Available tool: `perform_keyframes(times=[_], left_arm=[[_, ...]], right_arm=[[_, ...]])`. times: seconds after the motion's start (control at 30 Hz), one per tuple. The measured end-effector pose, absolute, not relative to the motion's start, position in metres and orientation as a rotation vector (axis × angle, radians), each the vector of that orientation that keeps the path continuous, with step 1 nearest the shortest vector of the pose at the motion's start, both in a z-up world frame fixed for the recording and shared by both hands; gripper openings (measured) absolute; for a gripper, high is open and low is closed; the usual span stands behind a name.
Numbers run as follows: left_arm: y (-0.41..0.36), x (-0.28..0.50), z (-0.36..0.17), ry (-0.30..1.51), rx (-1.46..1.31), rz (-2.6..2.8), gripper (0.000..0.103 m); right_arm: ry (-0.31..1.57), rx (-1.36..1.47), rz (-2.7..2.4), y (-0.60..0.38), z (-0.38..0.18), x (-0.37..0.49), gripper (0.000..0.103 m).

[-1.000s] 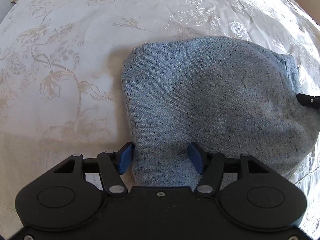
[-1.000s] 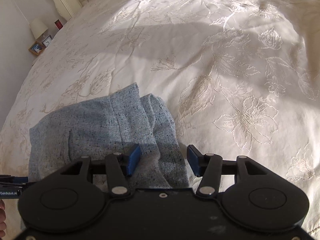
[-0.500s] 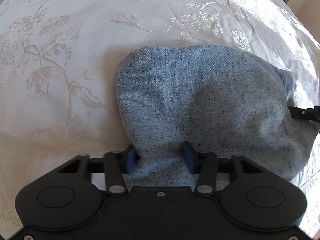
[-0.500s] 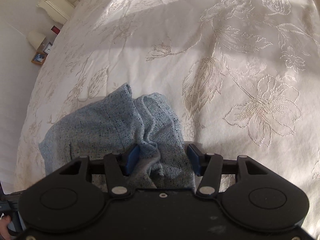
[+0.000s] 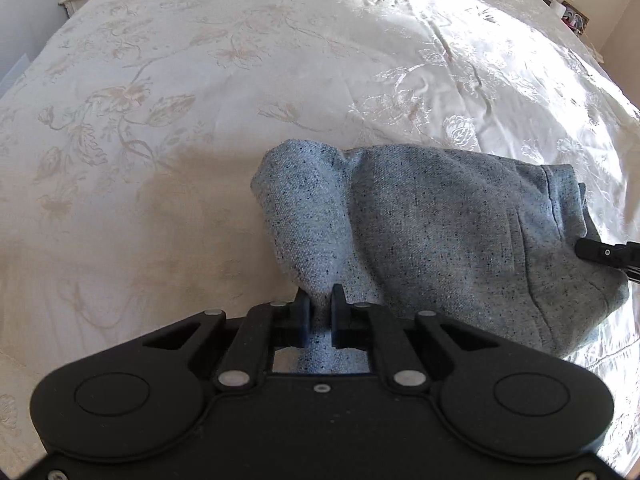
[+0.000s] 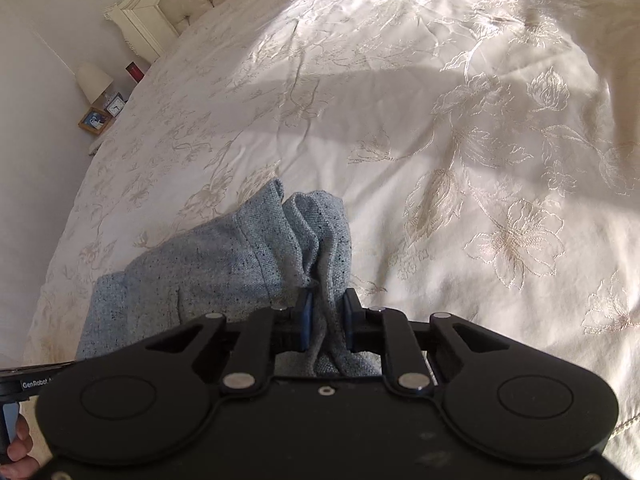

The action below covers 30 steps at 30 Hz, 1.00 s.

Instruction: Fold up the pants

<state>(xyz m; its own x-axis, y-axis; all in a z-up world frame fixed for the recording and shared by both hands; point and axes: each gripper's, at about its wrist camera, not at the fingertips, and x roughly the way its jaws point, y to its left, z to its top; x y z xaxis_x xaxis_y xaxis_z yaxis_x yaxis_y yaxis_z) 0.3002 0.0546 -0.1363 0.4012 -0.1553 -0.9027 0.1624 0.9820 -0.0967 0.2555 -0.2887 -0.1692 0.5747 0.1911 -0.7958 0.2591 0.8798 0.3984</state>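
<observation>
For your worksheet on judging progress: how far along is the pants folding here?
Done: the grey pants already lie doubled into a short bundle on the bedspread. In hand: the left tongs and right tongs have just been closing and now pinch the near edge. Left: carry that edge over and smooth it.

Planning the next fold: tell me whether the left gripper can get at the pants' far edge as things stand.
Probably not yet. The left gripper has just closed on the pants' near edge, so it is occupied; the bedspread beyond looks unobstructed.
</observation>
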Motion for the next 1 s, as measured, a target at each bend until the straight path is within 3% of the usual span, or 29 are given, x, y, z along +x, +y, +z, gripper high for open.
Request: perform_keyframes(times=[0.3,0.57,0.63,0.83,1.0], left_arm=[[0.145,0.273,-0.106,1.12,0.0,-0.063,0.012],[0.249,0.264,-0.123,1.181,-0.001,0.031,0.015],[0.269,0.266,-0.136,1.201,0.032,0.081,0.021],[0.306,0.259,-0.142,1.197,-0.009,0.181,0.018],[0.285,0.255,-0.125,1.122,-0.024,0.1,0.019]], right_arm=[[1.046,0.514,0.118,-0.206,-0.17,0.25,0.016],[1.072,0.478,0.26,-0.089,-0.169,0.263,0.015],[1.068,0.45,0.236,-0.072,-0.17,0.268,0.002],[1.032,0.359,0.14,-0.044,-0.149,0.271,0.01],[0.97,0.236,0.215,0.001,-0.126,0.258,0.014]])
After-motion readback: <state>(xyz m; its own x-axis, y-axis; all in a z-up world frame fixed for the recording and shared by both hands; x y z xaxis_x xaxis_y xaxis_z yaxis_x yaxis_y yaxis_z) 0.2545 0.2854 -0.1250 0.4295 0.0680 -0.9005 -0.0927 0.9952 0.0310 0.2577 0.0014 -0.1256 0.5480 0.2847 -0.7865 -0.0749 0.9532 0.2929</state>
